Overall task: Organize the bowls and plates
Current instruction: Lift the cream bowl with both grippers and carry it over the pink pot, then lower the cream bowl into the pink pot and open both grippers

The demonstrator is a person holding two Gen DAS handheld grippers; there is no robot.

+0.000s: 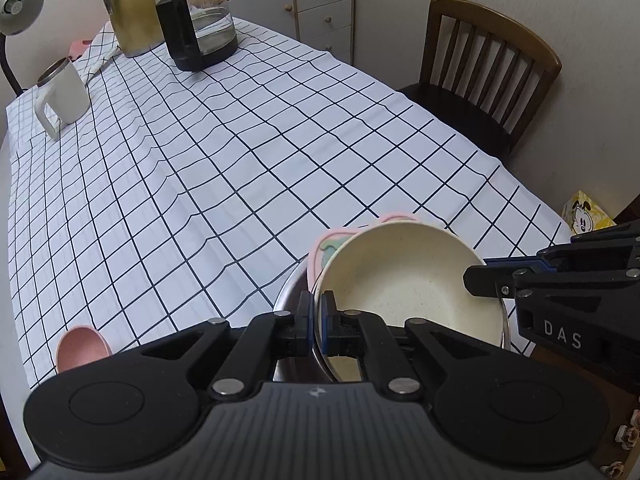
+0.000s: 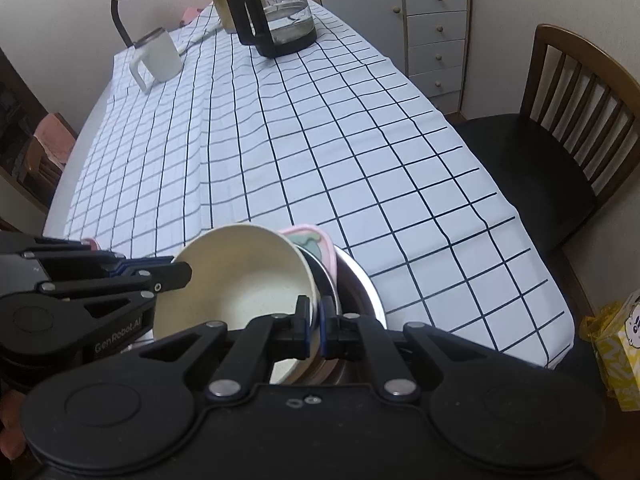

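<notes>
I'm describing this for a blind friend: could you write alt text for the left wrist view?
Two grippers, left and right, clamp opposite rims of a cream bowl nested in a metal bowl over a checked tablecloth.

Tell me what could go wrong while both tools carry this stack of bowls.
The left tool and right tool each pinch only the rims, so the stack could slip. The cream bowl sits tilted in the steel bowl over a pink plate and may slide out. Set down here, the stack might catch the pink spoon.
</notes>
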